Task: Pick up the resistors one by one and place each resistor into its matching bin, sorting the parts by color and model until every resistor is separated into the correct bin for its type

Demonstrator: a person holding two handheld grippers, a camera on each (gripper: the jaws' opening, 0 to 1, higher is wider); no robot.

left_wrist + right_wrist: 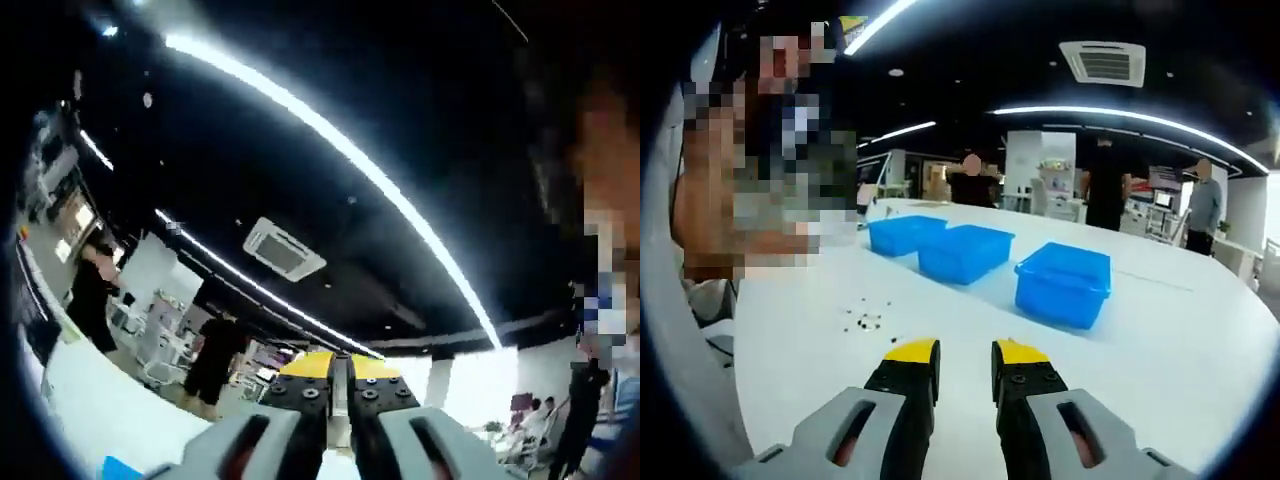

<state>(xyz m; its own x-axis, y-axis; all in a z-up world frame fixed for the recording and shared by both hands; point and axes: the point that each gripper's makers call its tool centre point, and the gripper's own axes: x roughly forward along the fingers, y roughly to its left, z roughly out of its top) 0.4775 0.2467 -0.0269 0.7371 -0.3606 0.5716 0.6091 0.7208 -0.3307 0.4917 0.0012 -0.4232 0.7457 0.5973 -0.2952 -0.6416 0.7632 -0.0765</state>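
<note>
1. Right gripper view: the right gripper (965, 358) is held low over the white worktop (1180, 340) and points forward across it. Its yellow-tipped fingers (912, 352) stand a narrow gap apart with nothing between them.
2. The resistors (865, 322) lie as a loose scatter of small dark specks on the worktop, just ahead of the fingers and a little to the left, apart from them.
3. Three blue bins sit in a slanting row farther across the worktop: the left bin (904, 234), the middle bin (965, 252) just beside it, and the right bin (1064, 283) set slightly apart and nearest the gripper.
4. Left gripper view: the left gripper (342, 372) is tilted steeply upward, toward the dark ceiling (420, 110) and its long light strips (340, 150). Its fingers are almost together, only a thin slit between them, holding nothing.
5. People (212, 360) stand in the room behind.
</note>
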